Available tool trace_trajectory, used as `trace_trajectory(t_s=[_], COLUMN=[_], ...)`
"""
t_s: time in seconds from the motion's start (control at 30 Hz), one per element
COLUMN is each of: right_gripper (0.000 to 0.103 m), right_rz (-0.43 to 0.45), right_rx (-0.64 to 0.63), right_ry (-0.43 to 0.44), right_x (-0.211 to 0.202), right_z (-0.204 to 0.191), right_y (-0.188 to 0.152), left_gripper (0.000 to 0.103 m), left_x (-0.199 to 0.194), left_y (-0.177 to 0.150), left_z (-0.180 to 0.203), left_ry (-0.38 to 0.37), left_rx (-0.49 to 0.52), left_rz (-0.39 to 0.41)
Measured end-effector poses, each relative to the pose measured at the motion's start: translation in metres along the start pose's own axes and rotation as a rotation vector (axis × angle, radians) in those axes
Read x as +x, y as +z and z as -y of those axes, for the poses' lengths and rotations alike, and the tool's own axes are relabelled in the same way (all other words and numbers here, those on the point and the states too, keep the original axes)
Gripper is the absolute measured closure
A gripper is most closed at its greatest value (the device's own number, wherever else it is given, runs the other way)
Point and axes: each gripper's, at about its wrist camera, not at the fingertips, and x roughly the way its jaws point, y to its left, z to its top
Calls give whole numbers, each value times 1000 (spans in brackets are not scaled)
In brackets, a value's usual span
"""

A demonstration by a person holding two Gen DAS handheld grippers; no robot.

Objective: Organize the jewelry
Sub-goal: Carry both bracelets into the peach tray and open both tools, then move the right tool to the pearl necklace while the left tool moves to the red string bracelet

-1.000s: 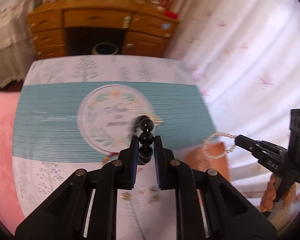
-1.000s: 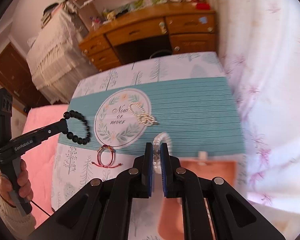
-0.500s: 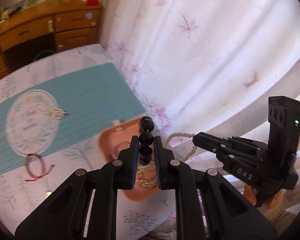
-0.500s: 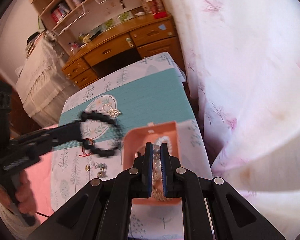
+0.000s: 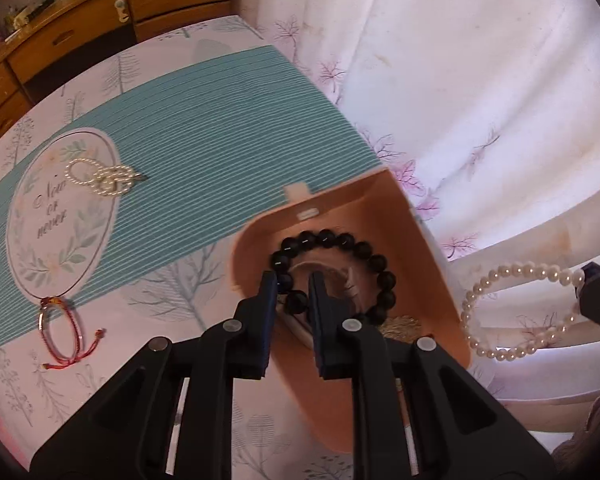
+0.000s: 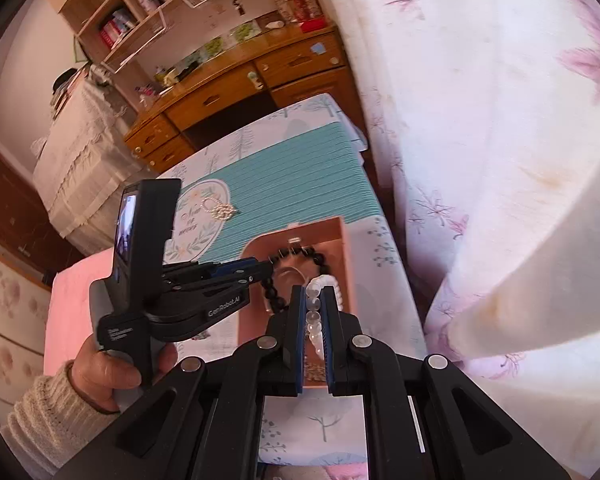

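Observation:
My left gripper (image 5: 293,282) is shut on a black bead bracelet (image 5: 340,240), which hangs as a ring over the open peach jewelry box (image 5: 428,248). In the right wrist view the left gripper (image 6: 265,269) reaches in from the left, with the black bracelet (image 6: 320,258) over the box (image 6: 346,248). My right gripper (image 6: 315,294) is shut on a white pearl bracelet (image 6: 314,304) just above the box's near part. In the left wrist view, the pearl bracelet (image 5: 512,312) hangs right of the box from the right gripper's tip (image 5: 596,296). Gold pieces (image 5: 400,326) lie inside the box.
A pearl strand (image 5: 100,178) lies on the teal mat (image 5: 220,120), on its round emblem. A red string bracelet (image 5: 60,332) lies at the mat's near edge. A white flowered curtain (image 5: 460,80) hangs close on the right. A wooden desk (image 6: 240,84) stands beyond the table.
Both grippers swept right from over the teal mat to the peach box, each keeping its bracelet. The left one came lower, and the black bracelet now hangs over the box.

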Motion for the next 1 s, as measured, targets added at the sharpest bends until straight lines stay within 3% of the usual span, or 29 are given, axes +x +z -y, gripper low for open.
trace_trajectory(t_s=[0.03, 0.1, 0.17, 0.23, 0.53, 0.6, 0.7, 0.8, 0.87, 1.0], right_gripper=[96, 96, 96, 96, 96, 96, 94, 84, 71, 69], right_rz=[-5, -14, -27, -39, -100, -119, -176, -204, -203, -177], right_rx=[-4, -9, -11, -23, -17, -27, -44, -39, -28, -71], right_ry=[6, 12, 24, 26, 63, 30, -111, -183, -184, -176], right_x=[4, 18, 27, 39, 92, 108, 138, 157, 161, 160], right_z=[-3, -13, -19, -26, -56, -60, -60, -54, -53, -66], right_y=[1, 12, 18, 23, 57, 63, 67, 69, 68, 67], left_gripper=[86, 70, 29, 19, 19, 19, 19, 19, 19, 19], left_x=[0, -8, -18, -30, -62, -68, -74, -84, -90, -102], left_y=[0, -5, -13, -12, -54, -65, -77, -87, -92, -105], left_z=[-4, -9, -15, -27, -71, -82, -96, -114, -127, -155], left_ry=[5, 4, -23, -38, -20, 0, 22, 38, 60, 100], left_rx=[-3, -7, -19, -37, -139, -158, -186, -222, -243, -294], left_rz=[0, 7, 38, 62, 102, 115, 129, 155, 172, 192])
